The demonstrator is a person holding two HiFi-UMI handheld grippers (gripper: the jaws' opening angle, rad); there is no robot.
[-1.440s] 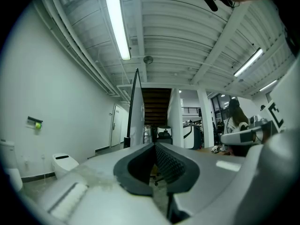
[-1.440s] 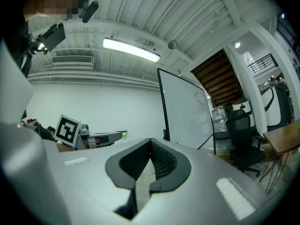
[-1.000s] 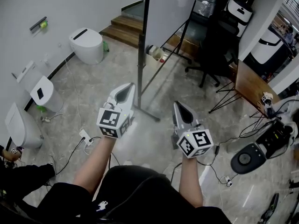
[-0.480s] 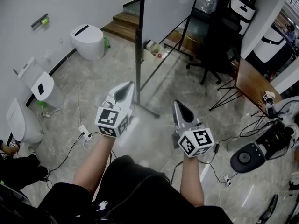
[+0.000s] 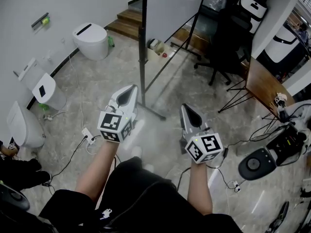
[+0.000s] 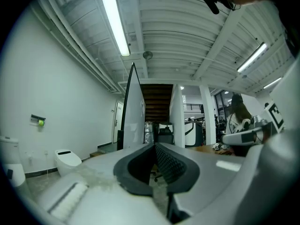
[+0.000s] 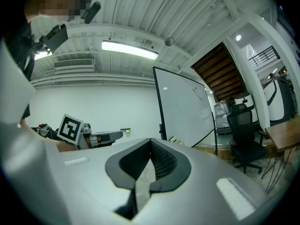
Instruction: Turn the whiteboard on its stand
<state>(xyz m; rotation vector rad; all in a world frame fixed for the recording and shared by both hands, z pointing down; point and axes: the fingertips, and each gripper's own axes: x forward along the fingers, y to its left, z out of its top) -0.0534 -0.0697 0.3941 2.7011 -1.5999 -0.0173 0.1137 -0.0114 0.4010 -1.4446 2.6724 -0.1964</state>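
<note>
The whiteboard (image 5: 170, 6) stands upright on its black stand, whose near post (image 5: 142, 47) runs down to a foot on the floor (image 5: 151, 112). My left gripper (image 5: 131, 90) is held in the air just short of that post, shut with nothing in it. My right gripper (image 5: 186, 109) hovers to the right of the foot, also shut and empty. In the left gripper view the whiteboard (image 6: 134, 111) shows nearly edge-on beyond the gripper (image 6: 154, 146). In the right gripper view the whiteboard (image 7: 185, 111) faces me past the gripper (image 7: 150, 141).
White toilets (image 5: 90, 41) (image 5: 44, 92) line the left wall. A power strip and cables (image 5: 89, 141) lie on the floor at the left. A black office chair (image 5: 224, 38), a wooden table (image 5: 262, 86) and a robot base (image 5: 255, 165) stand at the right. Wooden steps (image 5: 130, 24) rise behind the board.
Both grippers stay almost where they were, the left one a touch lower. The view has drifted, so the stand's post sits slightly further left.
</note>
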